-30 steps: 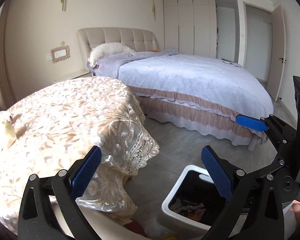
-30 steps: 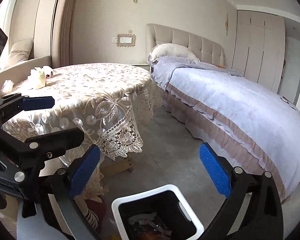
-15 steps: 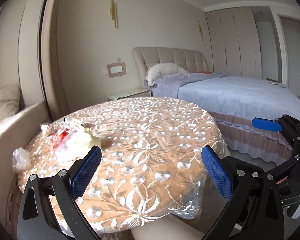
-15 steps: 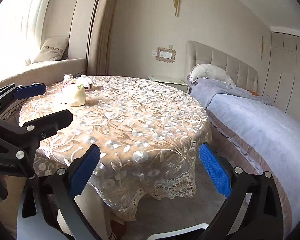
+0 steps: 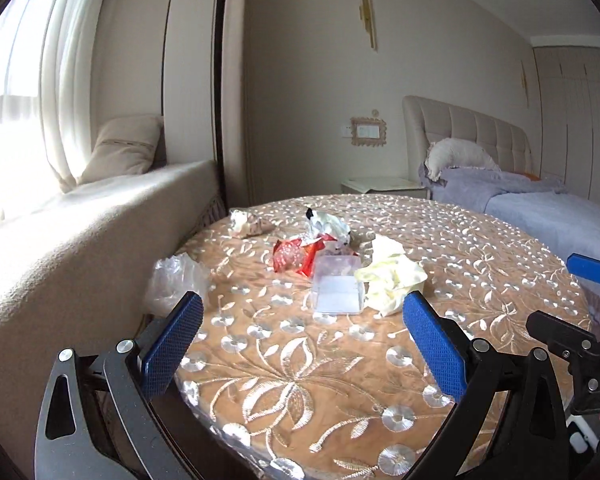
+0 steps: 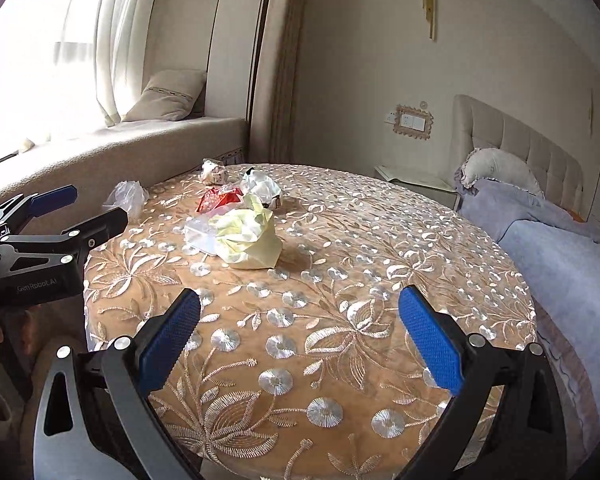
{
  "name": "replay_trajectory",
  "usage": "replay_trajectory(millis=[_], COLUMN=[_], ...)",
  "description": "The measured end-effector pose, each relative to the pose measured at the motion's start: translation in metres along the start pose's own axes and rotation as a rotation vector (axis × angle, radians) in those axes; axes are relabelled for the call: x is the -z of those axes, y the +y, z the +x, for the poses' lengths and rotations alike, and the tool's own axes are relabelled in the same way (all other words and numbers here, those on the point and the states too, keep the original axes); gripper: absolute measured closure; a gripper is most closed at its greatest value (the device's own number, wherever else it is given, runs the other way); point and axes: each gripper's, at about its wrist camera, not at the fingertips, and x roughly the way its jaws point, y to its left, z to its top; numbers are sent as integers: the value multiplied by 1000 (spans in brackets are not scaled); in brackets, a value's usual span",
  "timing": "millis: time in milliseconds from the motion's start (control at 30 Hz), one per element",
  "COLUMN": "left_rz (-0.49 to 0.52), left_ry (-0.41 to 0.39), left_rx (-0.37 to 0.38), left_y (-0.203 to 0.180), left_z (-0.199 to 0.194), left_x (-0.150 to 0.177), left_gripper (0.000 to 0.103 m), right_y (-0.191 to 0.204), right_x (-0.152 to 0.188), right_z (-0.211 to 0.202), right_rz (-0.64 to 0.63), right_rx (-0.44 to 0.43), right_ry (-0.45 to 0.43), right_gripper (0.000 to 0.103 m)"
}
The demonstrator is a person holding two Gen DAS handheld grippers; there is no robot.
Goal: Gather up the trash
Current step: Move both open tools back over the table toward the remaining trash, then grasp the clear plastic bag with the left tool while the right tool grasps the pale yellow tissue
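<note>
Trash lies on the far left part of a round table with an embroidered cloth: a pale yellow crumpled bag, a clear plastic box, a red wrapper, a white crumpled wrapper, a crumpled paper ball and a clear plastic bag. My left gripper is open and empty, short of the box. My right gripper is open and empty over the table's near part. The left gripper also shows at the left of the right wrist view.
A cushioned window seat with a pillow runs along the table's left side. A bed stands to the right, with a nightstand beside its headboard. The right gripper's fingers show at the right of the left wrist view.
Both grippers have swung left and up from the trash bin on the floor to face the table top. The trash pile is now ahead of them. Both stay open.
</note>
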Motion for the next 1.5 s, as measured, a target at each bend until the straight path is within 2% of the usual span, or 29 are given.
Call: replay_trajectory(millis=[100, 367, 467, 667, 867, 1000, 1033, 1067, 1100, 1133, 1200, 1233, 1267, 1400, 1500], left_rz=[-25, -75, -99, -135, -85, -119, -131, -134, -130, -128, -128, -127, -129, -147, -131], left_ry=[22, 106, 146, 216, 305, 326, 329, 332, 331, 333, 339, 338, 333, 307, 282], left_rx=[-65, -138, -134, -109, -118, -63, -48, -46, -52, -53, -37, -31, -19, 46, 66], left_y=[26, 68, 81, 99, 94, 98, 99, 100, 100, 99, 98, 96, 94, 84, 73], left_z=[15, 63, 84, 121, 156, 164, 165, 167, 168, 168, 168, 166, 164, 150, 135], left_x=[-3, -10, -11, -11, -11, -13, -13, -14, -14, -13, -12, -12, -12, -13, -12], left_gripper=[5, 5, 5, 5, 5, 5, 11, 27, 36, 49, 57, 63, 69, 74, 74], right_y=[12, 26, 26, 20, 21, 20, 19, 18, 17, 16, 13, 13, 13, 13, 10], right_x=[-13, -42, -49, -54, -53, -50, -50, -49, -49, -48, -46, -46, -46, -44, -40], right_z=[21, 75, 94, 133, 159, 168, 169, 171, 172, 174, 176, 176, 175, 161, 142], right_rz=[-6, -25, -20, 64, 61, 68, 77, 87, 95, 103, 139, 155, 163, 146, 134], right_rx=[-28, -87, -100, -179, -168, -187, -197, -205, -217, -229, -287, -309, -330, -330, -319], right_ry=[7, 72, 111, 211, 270, 305, 311, 317, 327, 339, 358, 369, 372, 356, 318], right_gripper=[4, 4, 4, 4, 4, 4, 4, 4, 4, 6, 21, 25, 33, 45, 45])
